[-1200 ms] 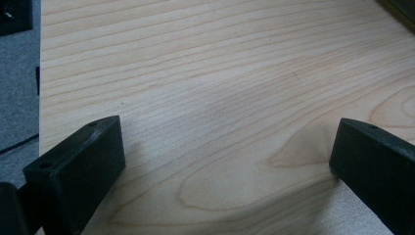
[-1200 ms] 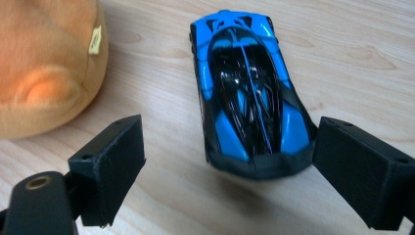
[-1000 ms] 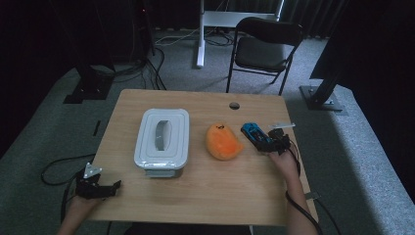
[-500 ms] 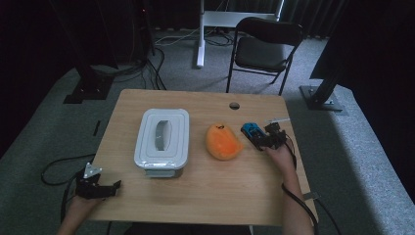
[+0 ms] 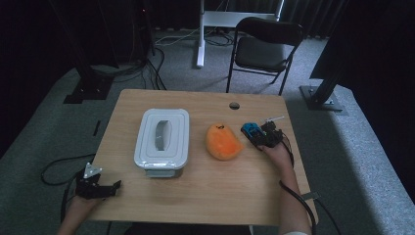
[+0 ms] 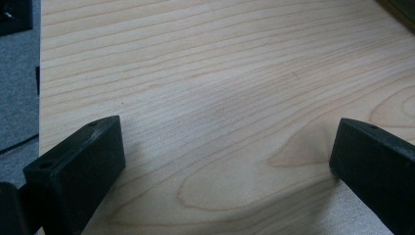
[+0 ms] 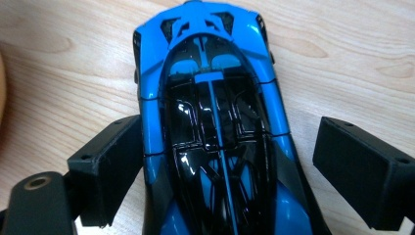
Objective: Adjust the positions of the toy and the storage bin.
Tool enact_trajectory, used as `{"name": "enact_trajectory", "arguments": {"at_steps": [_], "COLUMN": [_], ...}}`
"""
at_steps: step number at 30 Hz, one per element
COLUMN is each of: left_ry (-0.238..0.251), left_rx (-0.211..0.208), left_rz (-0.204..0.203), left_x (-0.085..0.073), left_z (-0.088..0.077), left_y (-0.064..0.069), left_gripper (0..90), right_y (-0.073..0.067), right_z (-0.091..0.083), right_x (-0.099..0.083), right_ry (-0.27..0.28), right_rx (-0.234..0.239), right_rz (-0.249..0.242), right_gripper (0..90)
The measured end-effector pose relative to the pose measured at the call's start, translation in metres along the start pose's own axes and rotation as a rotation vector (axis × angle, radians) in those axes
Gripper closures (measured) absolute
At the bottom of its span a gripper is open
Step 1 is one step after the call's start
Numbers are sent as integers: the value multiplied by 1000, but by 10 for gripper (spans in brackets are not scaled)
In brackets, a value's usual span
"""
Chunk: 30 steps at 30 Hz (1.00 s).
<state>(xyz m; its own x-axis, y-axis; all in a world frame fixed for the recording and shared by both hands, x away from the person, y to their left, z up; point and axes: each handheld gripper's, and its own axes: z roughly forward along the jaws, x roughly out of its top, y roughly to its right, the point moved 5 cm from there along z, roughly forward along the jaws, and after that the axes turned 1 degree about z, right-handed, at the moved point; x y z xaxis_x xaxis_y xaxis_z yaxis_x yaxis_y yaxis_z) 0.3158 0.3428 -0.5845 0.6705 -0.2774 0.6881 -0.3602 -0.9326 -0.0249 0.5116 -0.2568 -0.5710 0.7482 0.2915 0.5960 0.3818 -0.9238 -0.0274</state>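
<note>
A blue and black toy car lies on the wooden table, also seen as the small blue car at the right. My right gripper is open with its jaws on either side of the car's rear half. Its left jaw touches the car's side and its right jaw stands a little apart. From above, the right gripper sits just right of the car. My left gripper rests at the table's near left corner. The left gripper is open wide over bare wood.
A white lidded container stands left of centre. An orange plush toy lies between it and the car. A small round hole marks the table's far edge. A black folding chair stands beyond the table.
My right gripper has slid left toward the blue car, so the car now lies between its jaws. The left gripper has stayed put.
</note>
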Motion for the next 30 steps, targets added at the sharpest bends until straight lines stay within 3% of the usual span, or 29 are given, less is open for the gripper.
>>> {"name": "enact_trajectory", "arguments": {"at_steps": [3,12,22,30], "left_ry": [0,0,0,0], "left_rx": [-1,-1,-1,-1], "left_rz": [1,1,1,1], "left_x": [0,0,0,0], "left_z": [0,0,0,0], "left_y": [0,0,0,0], "left_gripper": [3,3,3,3], "right_y": [1,-3,-3,-5], "right_z": [3,2,-3,-11], "right_x": [-1,-3,-6,-8], "right_ry": [1,0,3,-2], "right_rx": [18,14,34,6], "right_rz": [20,-43,-5,-1], "right_gripper": [129,227,254,256]}}
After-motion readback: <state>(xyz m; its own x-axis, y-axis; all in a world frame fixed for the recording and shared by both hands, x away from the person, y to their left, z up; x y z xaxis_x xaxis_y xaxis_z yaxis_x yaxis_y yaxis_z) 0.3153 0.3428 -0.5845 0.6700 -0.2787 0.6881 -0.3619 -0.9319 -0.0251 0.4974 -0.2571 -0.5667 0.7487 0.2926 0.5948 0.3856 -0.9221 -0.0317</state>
